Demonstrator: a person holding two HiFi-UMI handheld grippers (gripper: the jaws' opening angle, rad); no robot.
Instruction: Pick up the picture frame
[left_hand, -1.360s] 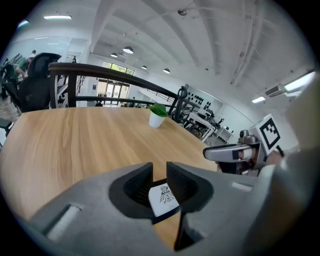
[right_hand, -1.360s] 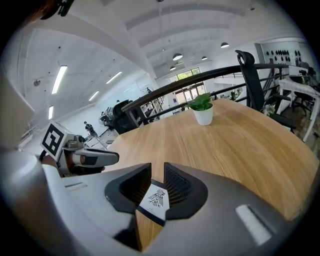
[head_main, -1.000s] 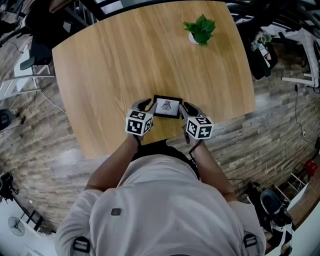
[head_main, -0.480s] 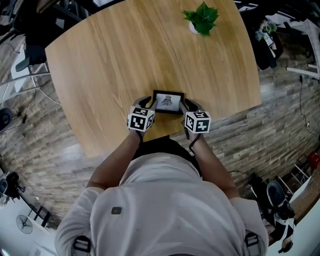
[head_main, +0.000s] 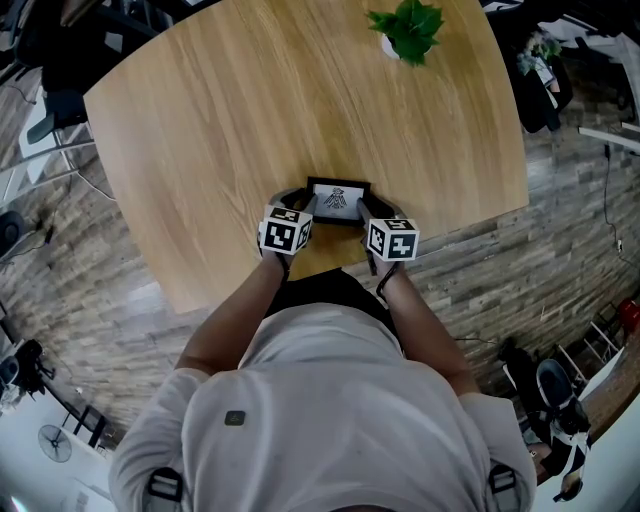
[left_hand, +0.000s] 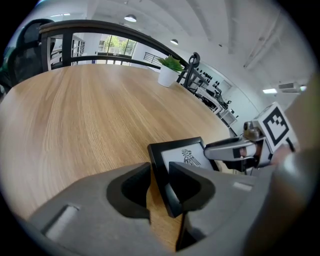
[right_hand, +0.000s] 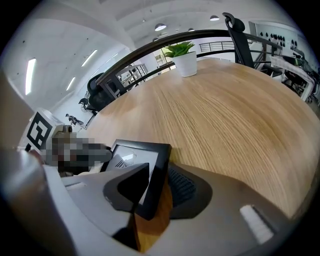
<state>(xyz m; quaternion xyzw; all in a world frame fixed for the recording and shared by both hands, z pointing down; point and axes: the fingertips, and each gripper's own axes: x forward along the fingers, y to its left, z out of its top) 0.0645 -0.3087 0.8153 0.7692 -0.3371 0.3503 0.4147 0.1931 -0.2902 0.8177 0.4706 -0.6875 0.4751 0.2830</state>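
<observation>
Left gripper (left_hand: 160, 182), jaws opening, straddles the left edge of the picture frame (head_main: 337, 202) without pinching it. The frame rests on the wooden worktop (head_main: 230, 110), whose near rim runs close by the frame. Right gripper (right_hand: 156, 187), jaws spread, straddles the frame's right edge, also loose. The grasp seems not yet made. Next, both grippers likely need to close on those edges and lift evenly.
</observation>
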